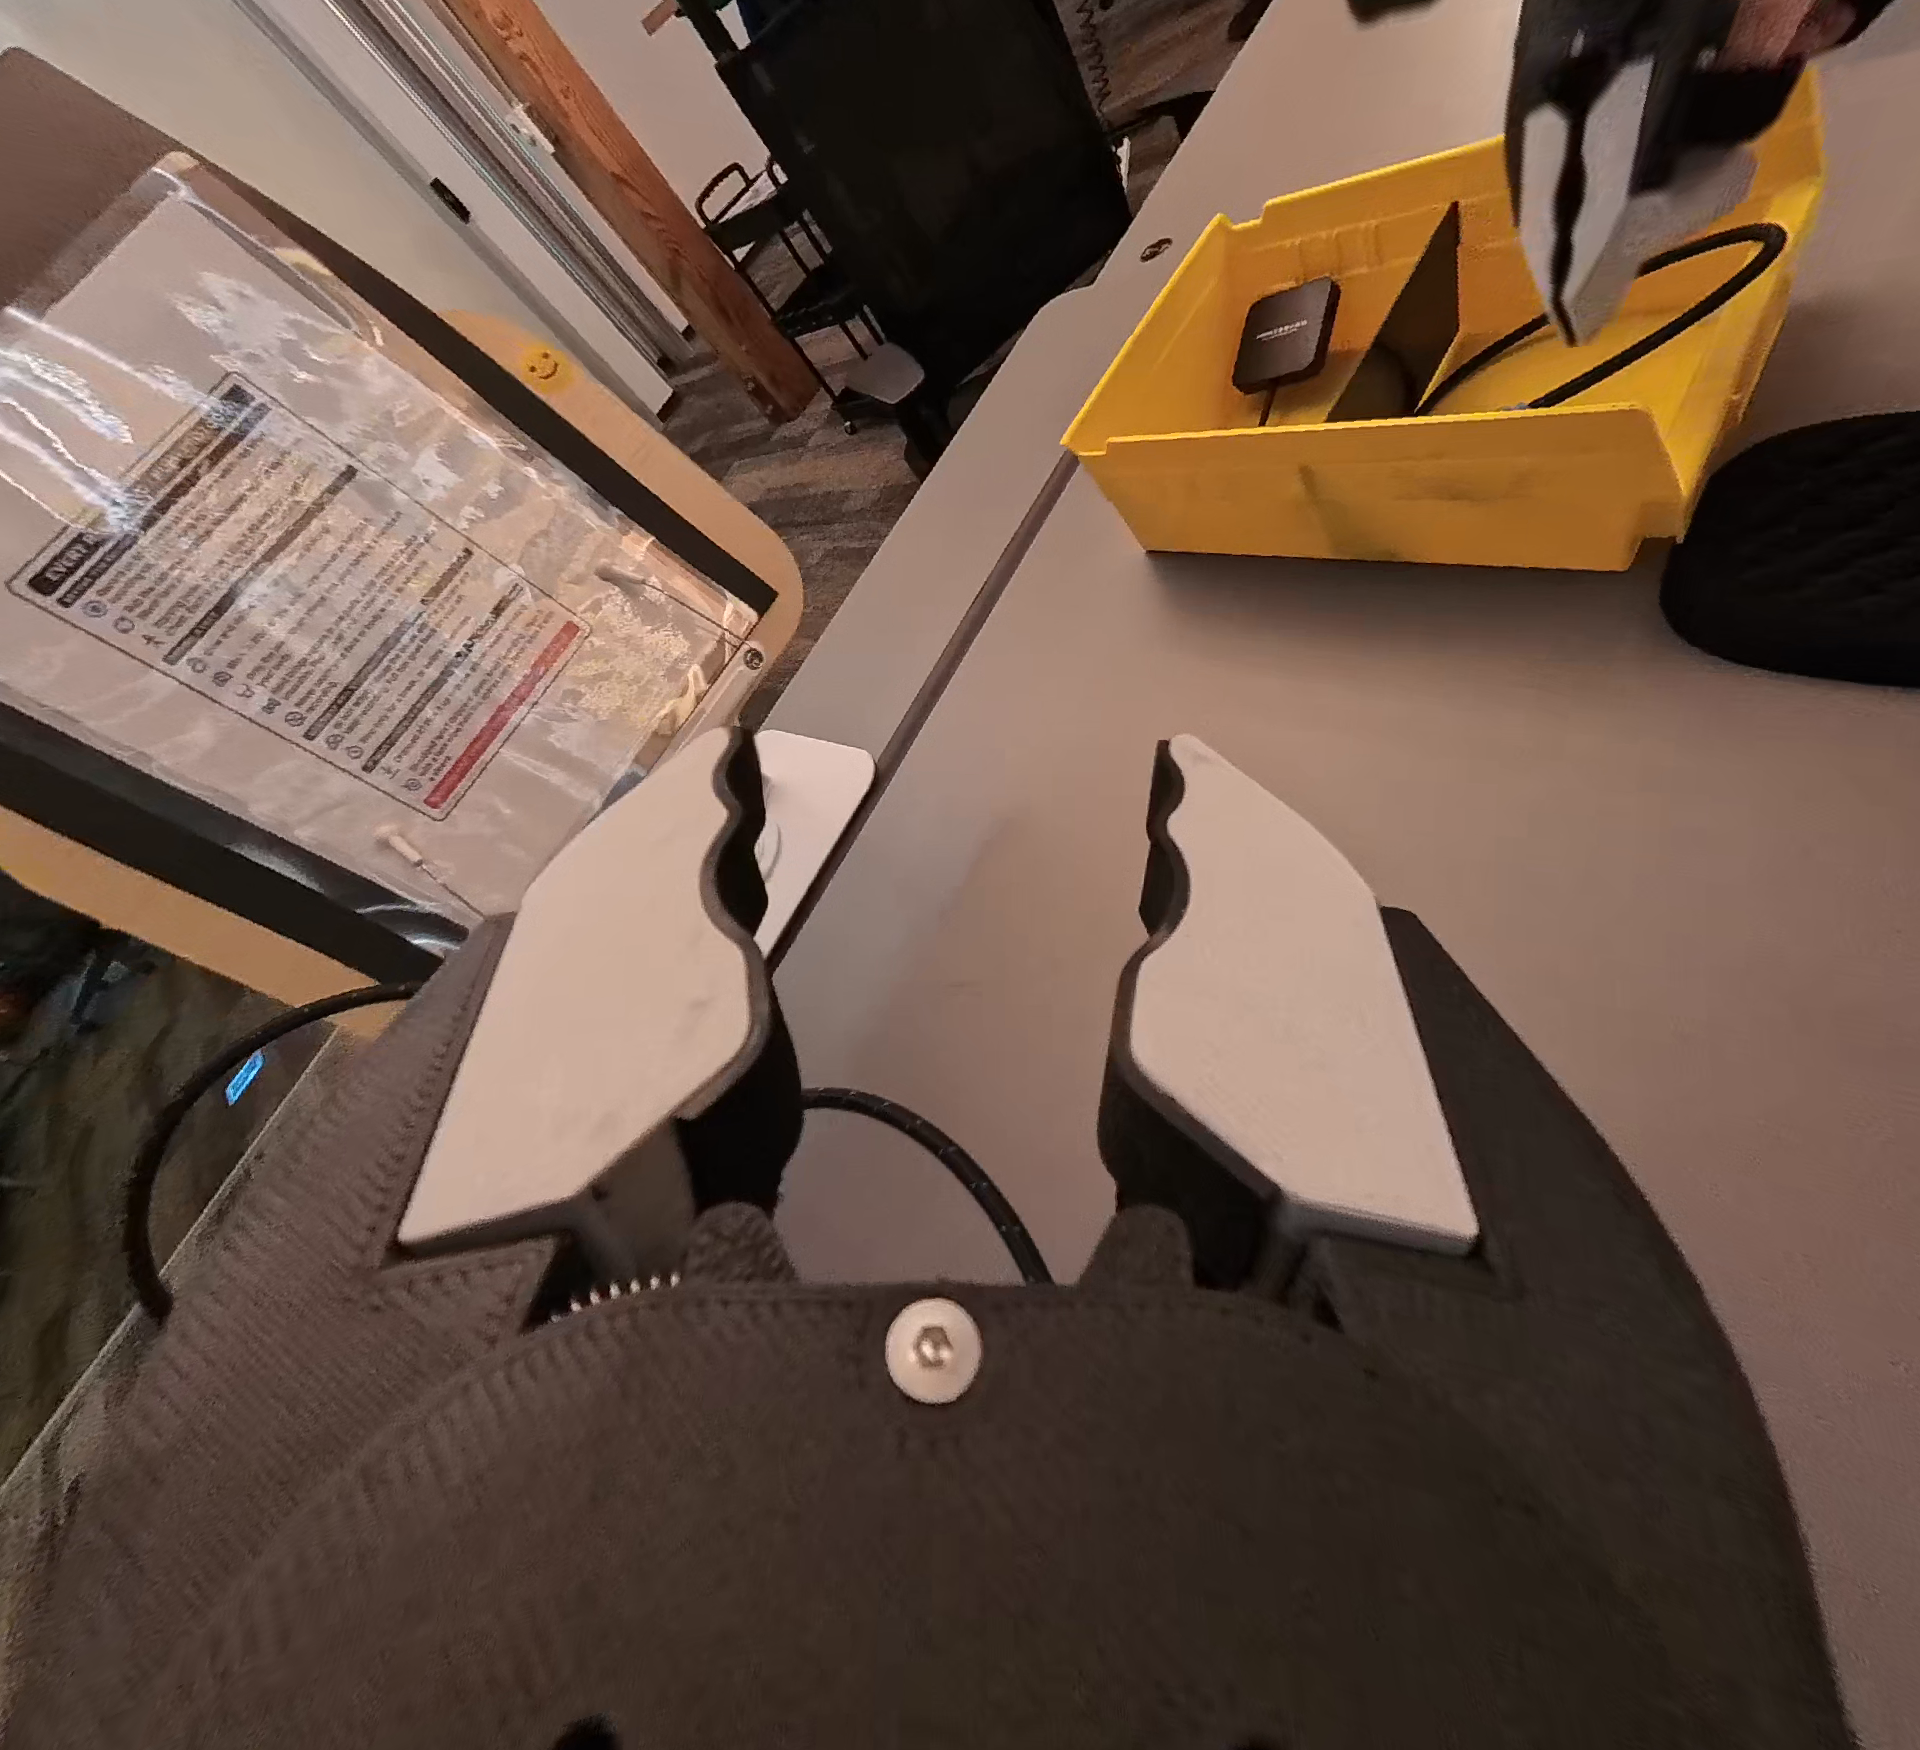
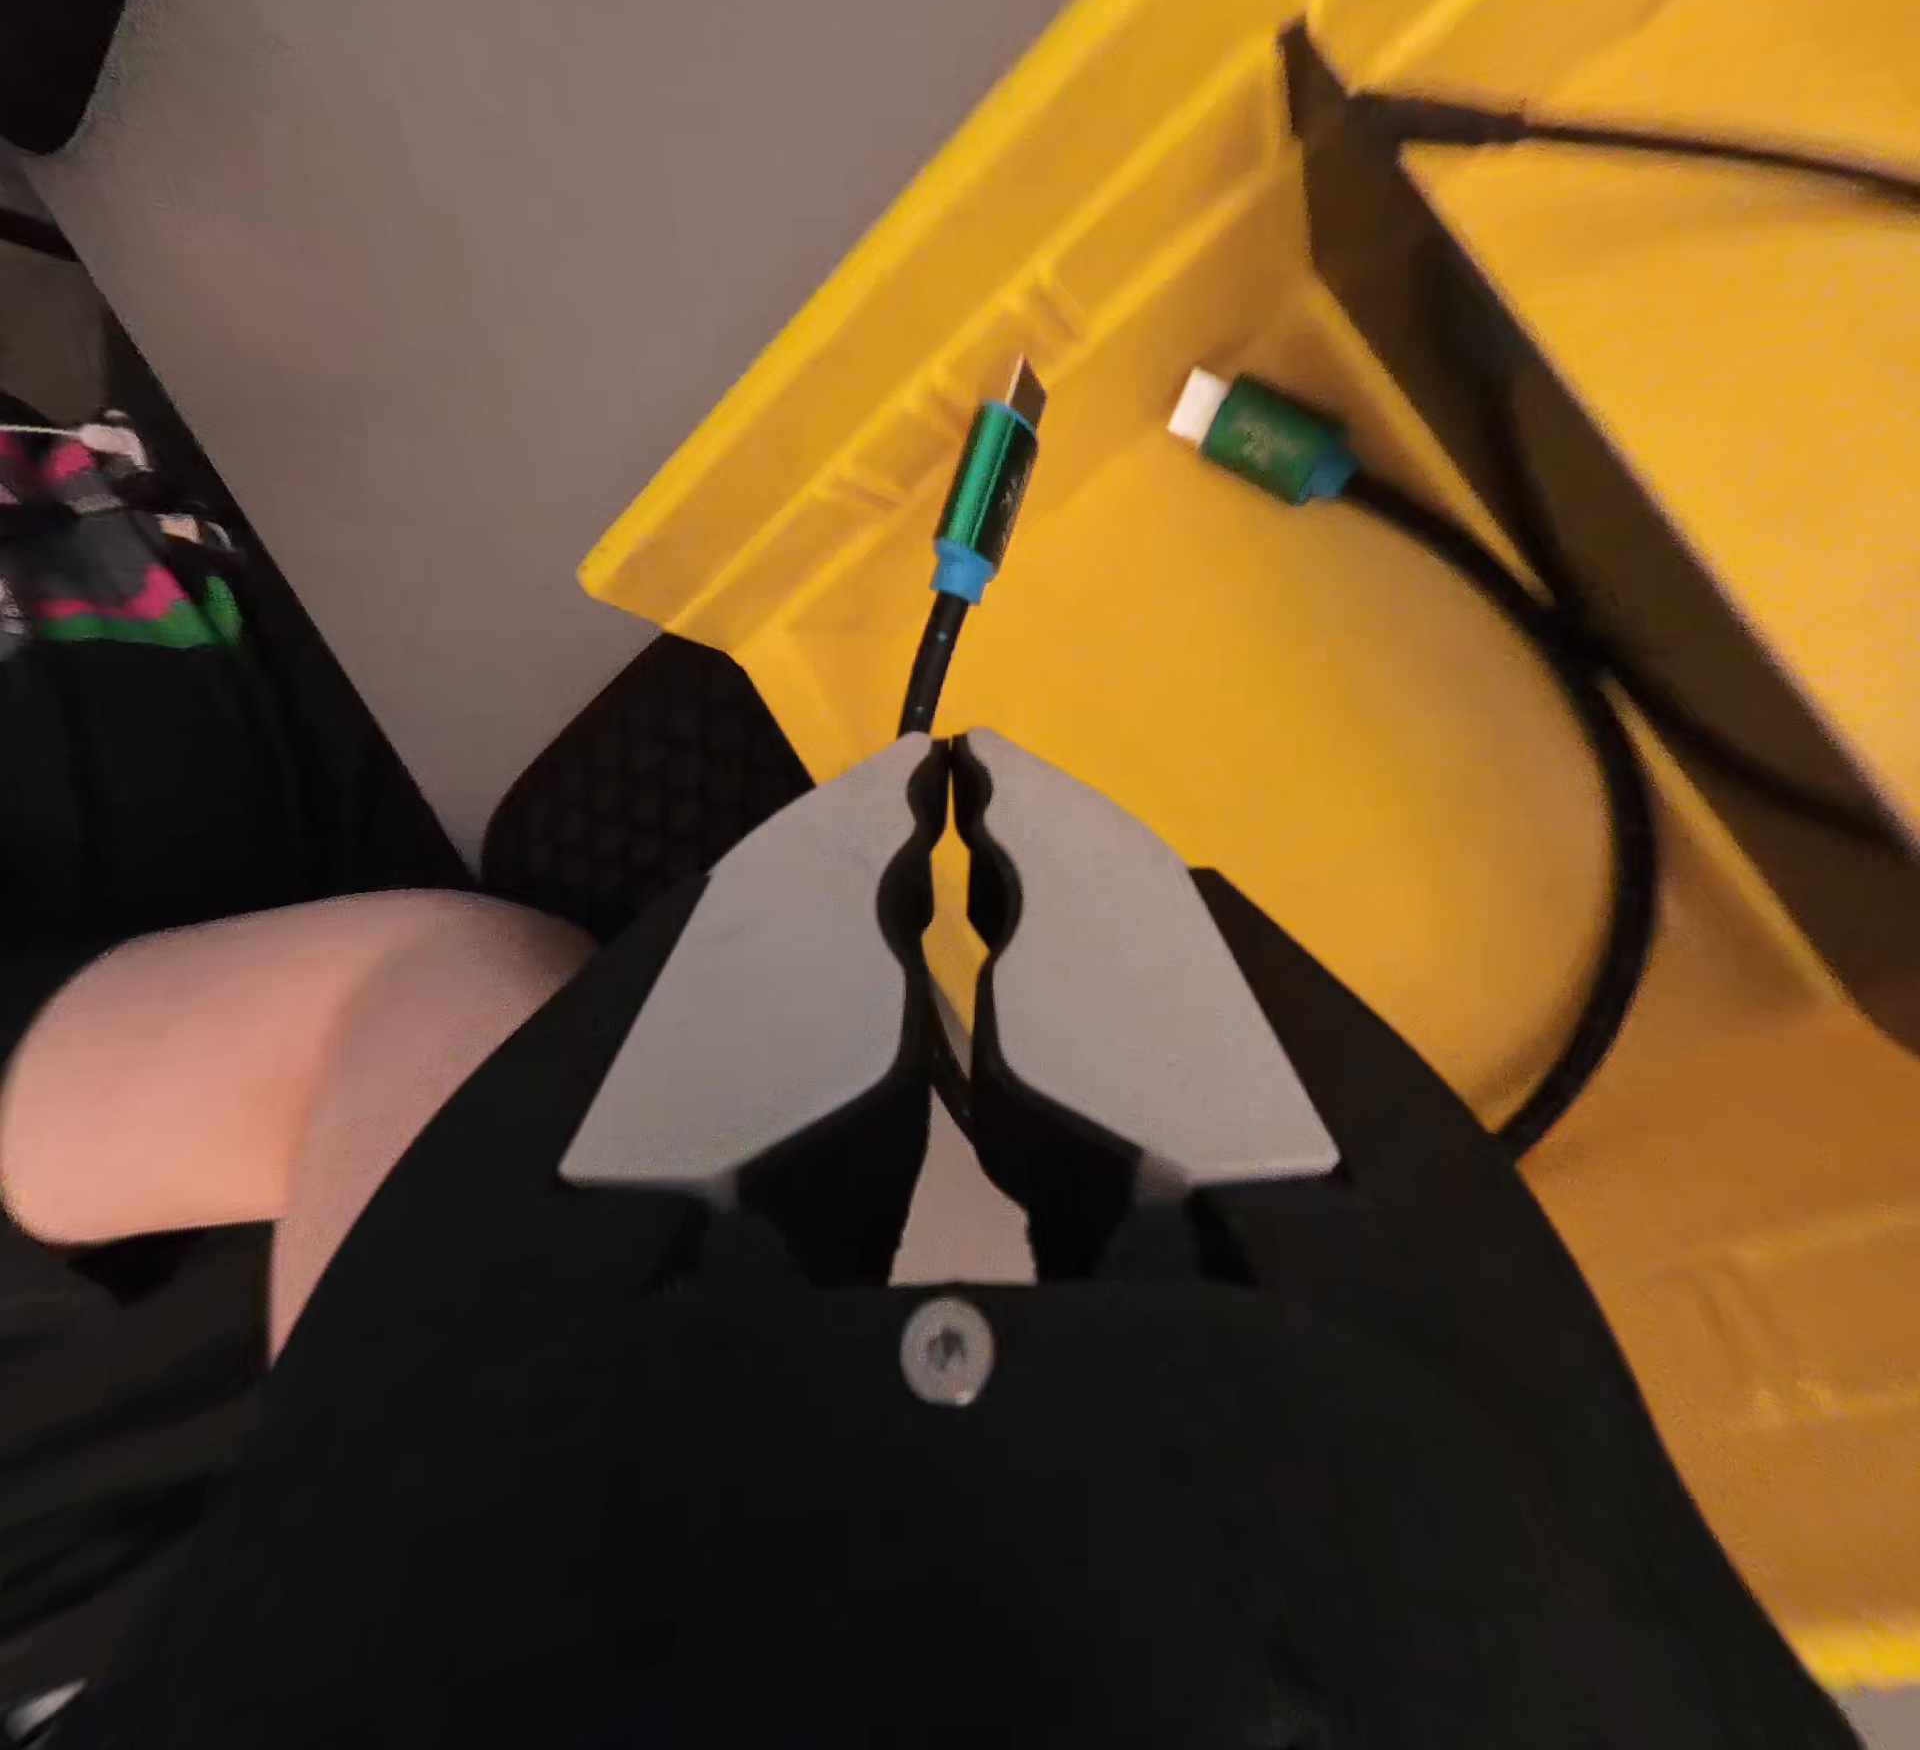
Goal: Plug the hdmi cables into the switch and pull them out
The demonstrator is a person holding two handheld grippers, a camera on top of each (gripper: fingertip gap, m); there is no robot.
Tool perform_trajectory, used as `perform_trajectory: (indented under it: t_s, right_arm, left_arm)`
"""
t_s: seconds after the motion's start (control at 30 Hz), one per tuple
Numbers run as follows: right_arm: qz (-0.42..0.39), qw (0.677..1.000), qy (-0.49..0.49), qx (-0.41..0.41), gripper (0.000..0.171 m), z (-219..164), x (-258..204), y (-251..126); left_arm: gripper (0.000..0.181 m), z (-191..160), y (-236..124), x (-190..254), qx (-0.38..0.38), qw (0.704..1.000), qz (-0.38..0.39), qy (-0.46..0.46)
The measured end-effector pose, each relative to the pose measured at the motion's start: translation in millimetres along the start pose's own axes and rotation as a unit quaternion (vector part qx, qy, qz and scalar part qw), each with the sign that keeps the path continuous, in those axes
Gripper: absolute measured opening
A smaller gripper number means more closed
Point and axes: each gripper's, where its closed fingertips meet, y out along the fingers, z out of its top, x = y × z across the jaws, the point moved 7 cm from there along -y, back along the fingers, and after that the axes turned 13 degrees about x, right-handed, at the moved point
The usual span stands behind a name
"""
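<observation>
My right gripper (image 2: 951,744) is shut on a black braided HDMI cable (image 2: 930,672) just behind its green plug with a blue collar (image 2: 987,479), holding it over the yellow bin (image 2: 790,453). A second green plug (image 2: 1273,443) lies on the bin floor beside a black divider (image 2: 1455,350). In the left wrist view the right gripper (image 1: 1579,246) hangs over the yellow bin (image 1: 1403,474), where a small black switch box (image 1: 1283,331) lies in the left compartment. My left gripper (image 1: 951,765) is open and empty above the grey table (image 1: 1351,817).
A black mesh object (image 1: 1808,547) sits right of the bin. A sign in a clear holder (image 1: 312,557) stands off the table's left edge. A black cable (image 1: 935,1150) runs under my left gripper. A hand (image 2: 208,1056) shows at the left of the right wrist view.
</observation>
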Motion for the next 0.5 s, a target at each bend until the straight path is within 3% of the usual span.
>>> perform_trajectory:
  t_s: [0.1,0.3,0.4,0.5]
  right_arm:
    - [0.038,0.997,0.069,0.016,0.010,10,9,6]
    - [0.051,0.997,0.056,0.021,0.028,11,0,6]
    - [0.054,0.995,0.078,-0.019,0.029,6,4,16]
    - [0.064,0.992,0.089,-0.058,0.018,1,12,30]
  left_arm:
    - [0.071,1,-4,-4,0.003,1.000,0.007,-0.003]
    - [0.071,-3,-4,-8,-0.001,1.000,0.010,-0.009]
    - [0.071,-5,-2,-8,-0.008,1.000,0.010,-0.007]
    - [0.071,-6,-1,-7,-0.013,1.000,0.012,0.000]
